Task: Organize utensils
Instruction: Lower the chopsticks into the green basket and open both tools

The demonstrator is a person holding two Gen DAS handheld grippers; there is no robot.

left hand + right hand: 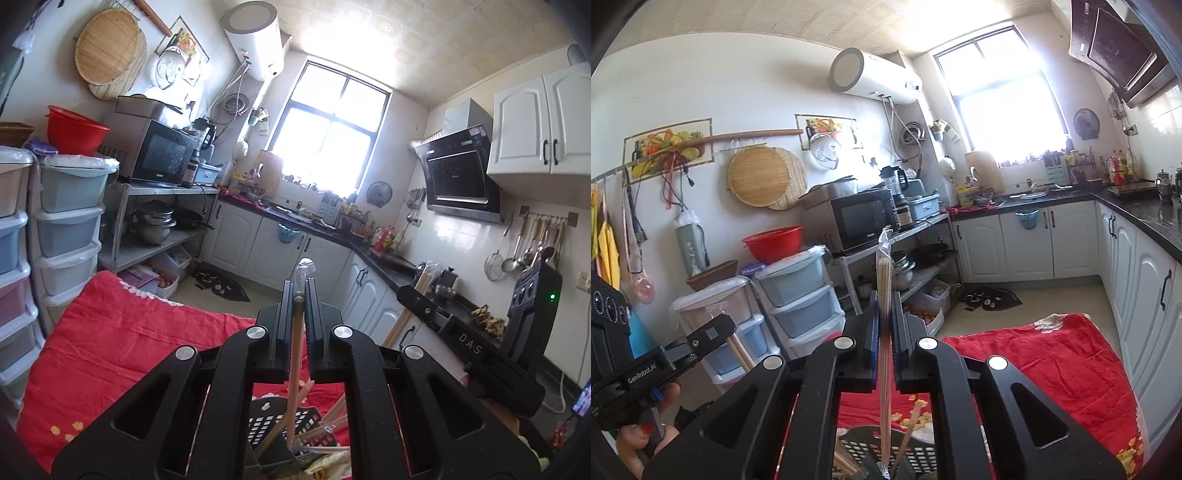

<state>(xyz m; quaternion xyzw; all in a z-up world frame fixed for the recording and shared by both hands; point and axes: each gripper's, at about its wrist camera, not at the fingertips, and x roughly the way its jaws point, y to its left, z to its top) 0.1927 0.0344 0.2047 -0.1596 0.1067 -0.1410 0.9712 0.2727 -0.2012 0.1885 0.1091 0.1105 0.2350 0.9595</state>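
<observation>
Both tongs raised over the black slotted basket [295, 428], which sits on a red quilt [122, 332] low in both wrist views. Left tongs [298, 321] pressed nearly together on a plastic-wrapped pair of chopsticks [295, 369]; the brown tip pokes out just above the finger ends, clear wrapper standing higher, and the shaft runs down between the jaws with its lower end inside the basket. Right tongs [885, 325] likewise pinching a sleeved bundle of chopsticks [885, 280], ribbed ends showing above the jaws, wrapper tail on top, lower end reaching the basket [857, 443] below. Long axis of each held piece is close to upright, running along the fingers, so the basket lies straight down the shaft from either pair of tongs. Several loose chopsticks [332, 417] already lean in the basket, fanned toward its right side in the left view. Neither hand looks clearly nearer; both are directly above the opening, side by side, the right tool visible at the left camera's right edge. Judgement: the coming move is a release or short lowering along the stick axis, and what matters is keeping the sticks upright so they drop inside the basket wall, not over it. Whether the lower ends touch the basket floor I cannot tell.
</observation>
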